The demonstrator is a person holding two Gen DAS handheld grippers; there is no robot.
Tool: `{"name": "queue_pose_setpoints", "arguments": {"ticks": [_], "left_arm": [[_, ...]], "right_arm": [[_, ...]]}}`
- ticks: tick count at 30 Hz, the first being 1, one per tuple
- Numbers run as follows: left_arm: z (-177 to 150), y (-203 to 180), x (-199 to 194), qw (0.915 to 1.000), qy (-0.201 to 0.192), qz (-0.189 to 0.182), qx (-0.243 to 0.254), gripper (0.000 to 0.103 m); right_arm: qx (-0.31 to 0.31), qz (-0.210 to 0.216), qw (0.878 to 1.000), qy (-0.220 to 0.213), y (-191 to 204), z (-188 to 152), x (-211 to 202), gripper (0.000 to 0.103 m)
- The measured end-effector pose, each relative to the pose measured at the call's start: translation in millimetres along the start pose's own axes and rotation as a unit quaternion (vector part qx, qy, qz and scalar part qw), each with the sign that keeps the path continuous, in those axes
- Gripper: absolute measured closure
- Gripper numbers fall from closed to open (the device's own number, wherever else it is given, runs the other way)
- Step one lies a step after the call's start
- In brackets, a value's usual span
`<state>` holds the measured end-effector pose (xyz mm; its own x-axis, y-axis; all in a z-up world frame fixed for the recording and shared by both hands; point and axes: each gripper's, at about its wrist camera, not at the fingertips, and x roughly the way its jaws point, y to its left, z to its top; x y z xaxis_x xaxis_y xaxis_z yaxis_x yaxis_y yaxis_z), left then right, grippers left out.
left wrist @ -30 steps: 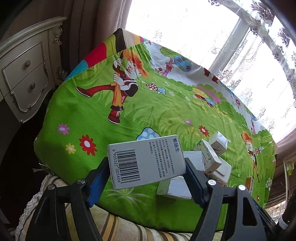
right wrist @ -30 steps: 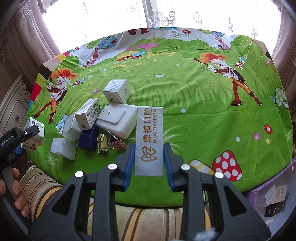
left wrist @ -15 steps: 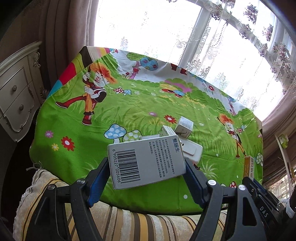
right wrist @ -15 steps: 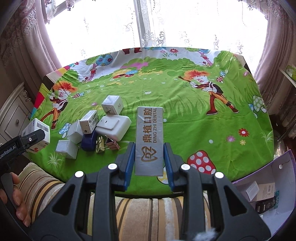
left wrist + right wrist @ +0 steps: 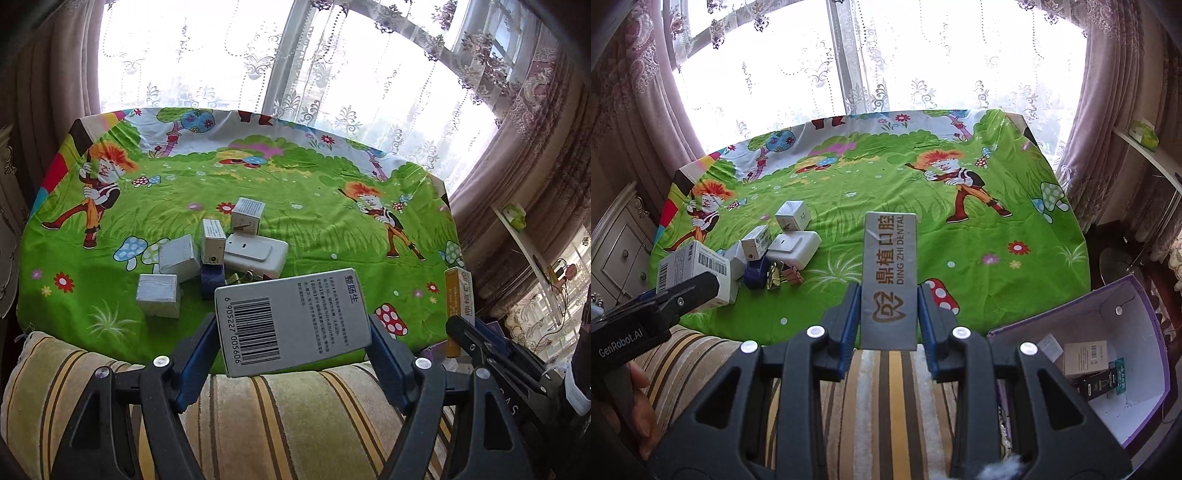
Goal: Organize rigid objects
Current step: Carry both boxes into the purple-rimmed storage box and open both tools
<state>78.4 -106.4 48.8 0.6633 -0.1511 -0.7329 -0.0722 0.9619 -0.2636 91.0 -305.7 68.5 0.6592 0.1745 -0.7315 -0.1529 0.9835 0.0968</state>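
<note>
My left gripper (image 5: 291,350) is shut on a white medicine box with a barcode (image 5: 293,321), held above the near edge of the table; it also shows in the right wrist view (image 5: 692,271). My right gripper (image 5: 888,314) is shut on a long grey dental box (image 5: 890,273), held upright over the near edge; its yellow side shows in the left wrist view (image 5: 460,295). On the green cartoon cloth (image 5: 923,192) lies a cluster of small white boxes (image 5: 177,254), a white flat device (image 5: 258,253), a dark blue item (image 5: 212,280) and binder clips (image 5: 783,277).
A purple open box (image 5: 1145,321) with several small packages inside stands below the table at the right. A striped cushion (image 5: 288,413) lies under both grippers. A cream drawer chest (image 5: 620,243) stands at the left. Curtains and a window are behind the table.
Both grippers have pulled back and up from the table with their boxes. The left view has swung right. The purple box has come further into the right wrist view.
</note>
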Motion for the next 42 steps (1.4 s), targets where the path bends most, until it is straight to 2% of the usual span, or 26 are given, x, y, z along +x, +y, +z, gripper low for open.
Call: {"name": "queue_pose_setpoints", "arguments": {"ticks": [9,17,25,30,32,33,34,36,42], "left_arm": [[-22,-62,-2,0.9958,0.024,-0.063,0.062,0.026],[-32,-107,0,0.9862,0.034,-0.117,0.112,0.026],[-47,-157,1,0.9702,0.044,-0.169,0.168,0.026],[-57,-187,-3,0.9550,0.047,-0.207,0.207,0.025],[-60,-196,-2,0.9504,0.052,-0.212,0.221,0.020],[-61,-199,-2,0.9486,0.054,-0.215,0.226,0.018],[-62,-201,-2,0.9467,0.054,-0.218,0.231,0.017],[-64,-203,-4,0.9443,0.055,-0.221,0.237,0.017],[-61,-196,-3,0.9481,0.061,-0.218,0.223,0.015]], "right_arm": [[0.037,-0.029,0.999,-0.006,-52,-19,-36,0.068],[0.071,-0.075,0.995,-0.014,-99,-25,-56,0.068],[0.096,-0.120,0.988,-0.030,-131,-25,-76,0.068],[0.110,-0.140,0.983,-0.041,-144,-24,-87,0.067],[0.121,-0.142,0.982,-0.043,-148,-24,-89,0.054],[0.125,-0.140,0.981,-0.046,-149,-25,-91,0.038],[0.126,-0.139,0.981,-0.051,-150,-25,-93,0.030],[0.124,-0.139,0.981,-0.057,-150,-25,-96,0.029],[0.124,-0.132,0.982,-0.056,-149,-24,-95,0.029]]}}
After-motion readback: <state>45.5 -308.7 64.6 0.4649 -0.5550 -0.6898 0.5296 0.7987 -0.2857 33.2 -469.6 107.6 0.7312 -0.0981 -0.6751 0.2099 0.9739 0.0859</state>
